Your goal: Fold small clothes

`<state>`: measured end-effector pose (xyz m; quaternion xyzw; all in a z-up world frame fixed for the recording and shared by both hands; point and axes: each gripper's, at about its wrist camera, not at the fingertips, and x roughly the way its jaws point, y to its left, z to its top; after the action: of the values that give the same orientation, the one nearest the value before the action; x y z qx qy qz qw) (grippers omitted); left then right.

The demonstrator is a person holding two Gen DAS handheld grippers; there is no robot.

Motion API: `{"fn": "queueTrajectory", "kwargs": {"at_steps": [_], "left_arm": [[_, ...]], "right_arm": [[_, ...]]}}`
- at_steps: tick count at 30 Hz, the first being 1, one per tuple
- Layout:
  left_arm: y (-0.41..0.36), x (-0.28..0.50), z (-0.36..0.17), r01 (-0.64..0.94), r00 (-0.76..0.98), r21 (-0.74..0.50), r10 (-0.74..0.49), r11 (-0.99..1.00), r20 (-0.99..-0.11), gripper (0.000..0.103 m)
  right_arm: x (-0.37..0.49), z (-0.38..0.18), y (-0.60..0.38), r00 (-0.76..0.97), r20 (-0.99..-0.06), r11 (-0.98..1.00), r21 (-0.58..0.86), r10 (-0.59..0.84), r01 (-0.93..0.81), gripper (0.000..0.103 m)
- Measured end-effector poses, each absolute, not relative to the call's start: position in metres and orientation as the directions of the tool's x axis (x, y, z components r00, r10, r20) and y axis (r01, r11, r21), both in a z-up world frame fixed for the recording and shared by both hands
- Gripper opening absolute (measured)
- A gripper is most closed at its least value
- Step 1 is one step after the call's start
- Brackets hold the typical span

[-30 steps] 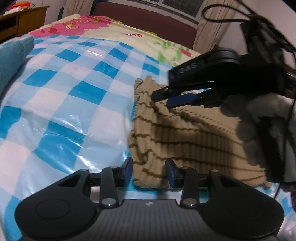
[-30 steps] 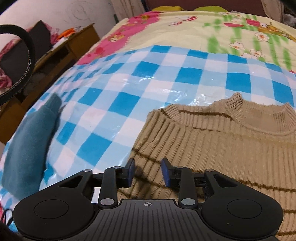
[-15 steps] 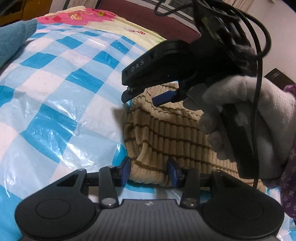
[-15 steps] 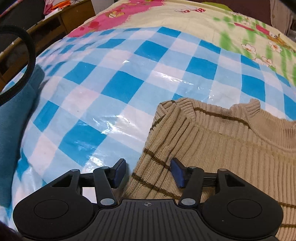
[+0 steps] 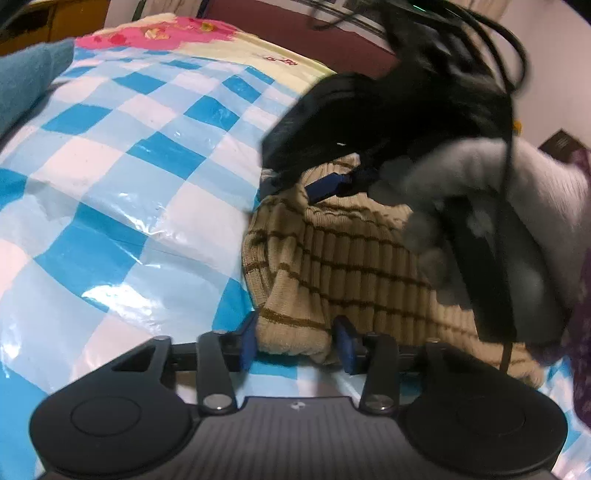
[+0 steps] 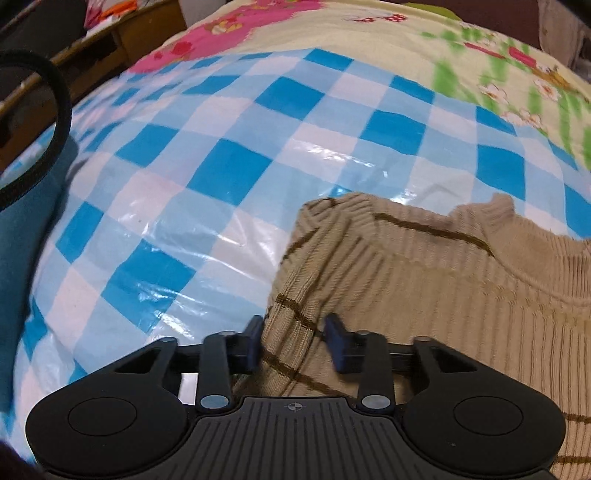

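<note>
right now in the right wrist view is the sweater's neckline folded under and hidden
No: the ribbed collar of the tan striped sweater lies in plain sight on the blue checked sheet, beyond the right gripper.

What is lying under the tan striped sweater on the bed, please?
The striped sweater rests on a glossy blue-and-white checked plastic sheet, which runs on to a floral bedspread. Whatever lies directly beneath the knit is covered and cannot be seen.

Dim warm indoor light, glare streaks on the plastic checkered sheet, heavy fisheye bending, right claw motion-blurred.
</note>
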<state>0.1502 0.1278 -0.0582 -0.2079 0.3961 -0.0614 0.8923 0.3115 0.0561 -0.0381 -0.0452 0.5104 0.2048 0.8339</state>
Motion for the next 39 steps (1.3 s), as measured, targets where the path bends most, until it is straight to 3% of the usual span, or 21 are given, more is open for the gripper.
{"fn": "queueTrajectory", "kwargs": {"at_steps": [4, 14, 19, 24, 29, 35, 39], "left_arm": [[0.123, 0.149, -0.050, -0.046, 0.691, -0.431, -0.283, 0.901, -0.665, 0.031], [0.058, 0.144, 0.012, 0.218, 0.723, -0.420, -0.435, 0.881, -0.536, 0.030], [-0.006, 0.144, 0.029, 0.398, 0.655, -0.414, -0.570, 0.819, -0.497, 0.029], [-0.078, 0.152, 0.010, 0.523, 0.530, -0.373, -0.635, 0.766, -0.562, 0.029], [-0.122, 0.155, -0.022, 0.546, 0.444, -0.318, -0.590, 0.775, -0.674, 0.028], [-0.135, 0.156, -0.016, 0.547, 0.455, -0.292, -0.572, 0.785, -0.683, 0.029], [-0.143, 0.151, -0.010, 0.555, 0.463, -0.291, -0.580, 0.779, -0.670, 0.029]], "right_arm": [[0.312, -0.029, 0.040, 0.387, -0.848, 0.904, 0.221, 0.364, -0.366, 0.014], [0.294, 0.033, -0.079, 0.489, -0.684, 0.840, 0.463, 0.542, -0.284, 0.010], [0.263, 0.059, -0.198, 0.614, -0.597, 0.824, 0.541, 0.516, -0.167, 0.010], [0.235, 0.029, -0.292, 0.670, -0.592, 0.795, 0.606, 0.447, 0.005, 0.010], [0.233, -0.035, -0.327, 0.611, -0.641, 0.741, 0.660, 0.466, 0.127, 0.015], [0.242, -0.035, -0.331, 0.611, -0.597, 0.689, 0.716, 0.519, 0.114, 0.022], [0.253, -0.027, -0.319, 0.583, -0.609, 0.716, 0.695, 0.538, 0.066, 0.041]]}}
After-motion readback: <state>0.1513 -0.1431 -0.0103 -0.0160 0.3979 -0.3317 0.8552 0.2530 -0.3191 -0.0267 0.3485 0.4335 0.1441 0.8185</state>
